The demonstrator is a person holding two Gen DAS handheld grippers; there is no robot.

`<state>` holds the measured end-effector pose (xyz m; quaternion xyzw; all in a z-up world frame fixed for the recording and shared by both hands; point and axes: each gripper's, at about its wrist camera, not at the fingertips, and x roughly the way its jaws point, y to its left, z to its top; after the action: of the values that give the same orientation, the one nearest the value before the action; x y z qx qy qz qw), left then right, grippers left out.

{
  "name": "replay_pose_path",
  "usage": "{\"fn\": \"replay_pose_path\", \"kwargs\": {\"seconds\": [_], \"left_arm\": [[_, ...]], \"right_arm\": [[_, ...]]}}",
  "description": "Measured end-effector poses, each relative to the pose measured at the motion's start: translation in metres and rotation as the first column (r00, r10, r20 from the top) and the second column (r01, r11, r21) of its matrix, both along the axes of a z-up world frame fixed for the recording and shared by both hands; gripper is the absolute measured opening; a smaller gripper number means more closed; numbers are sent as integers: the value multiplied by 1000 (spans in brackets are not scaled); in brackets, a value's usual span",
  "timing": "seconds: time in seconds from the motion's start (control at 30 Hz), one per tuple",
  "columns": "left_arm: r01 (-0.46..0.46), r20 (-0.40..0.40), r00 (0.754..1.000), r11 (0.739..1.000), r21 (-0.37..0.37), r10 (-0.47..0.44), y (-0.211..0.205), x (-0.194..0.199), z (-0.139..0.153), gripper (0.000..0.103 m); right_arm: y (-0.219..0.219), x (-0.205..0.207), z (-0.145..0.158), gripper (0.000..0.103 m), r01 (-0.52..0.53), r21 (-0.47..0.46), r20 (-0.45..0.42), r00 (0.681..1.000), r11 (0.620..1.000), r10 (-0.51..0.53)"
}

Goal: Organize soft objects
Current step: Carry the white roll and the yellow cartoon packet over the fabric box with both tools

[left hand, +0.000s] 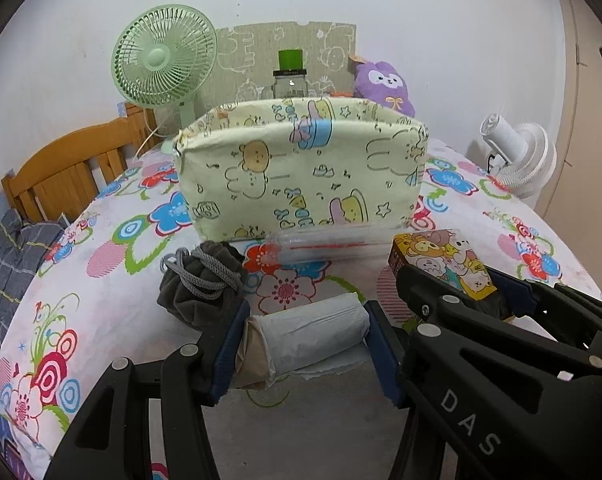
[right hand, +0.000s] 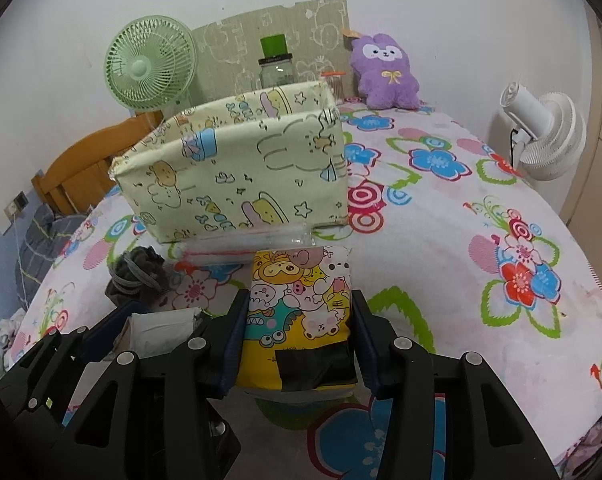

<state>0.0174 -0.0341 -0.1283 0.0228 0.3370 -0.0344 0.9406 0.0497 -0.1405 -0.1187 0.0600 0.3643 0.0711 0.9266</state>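
Observation:
My left gripper (left hand: 307, 320) is shut on a white paper roll (left hand: 315, 330) with a brown core, just above the floral bedsheet. My right gripper (right hand: 299, 308) is shut on a yellow cartoon-print tissue pack (right hand: 297, 304); the pack also shows in the left wrist view (left hand: 445, 260). An open pale-green cartoon-print fabric box (left hand: 301, 176) stands ahead on the bed; it also shows in the right wrist view (right hand: 237, 172). A dark grey drawstring pouch (left hand: 201, 280) lies left of the roll. A clear plastic bag with a red strip (left hand: 321, 244) lies in front of the box.
A green fan (left hand: 163, 60), a jar with a green lid (left hand: 289, 76) and a purple plush toy (right hand: 385, 72) stand behind the box against the wall. A white fan (right hand: 545, 136) is at the bed's right edge. A wooden headboard (left hand: 65, 168) is at the left.

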Motion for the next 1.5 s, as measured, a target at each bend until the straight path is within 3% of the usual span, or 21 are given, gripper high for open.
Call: {"fn": "replay_pose_path", "kwargs": {"seconds": [1.5], "left_arm": [[-6,192,981,1000,-12,8,-1,-16,116,60]], "right_arm": [[-2,-21,123,51,-12,-13,224,975,1000,15]]}}
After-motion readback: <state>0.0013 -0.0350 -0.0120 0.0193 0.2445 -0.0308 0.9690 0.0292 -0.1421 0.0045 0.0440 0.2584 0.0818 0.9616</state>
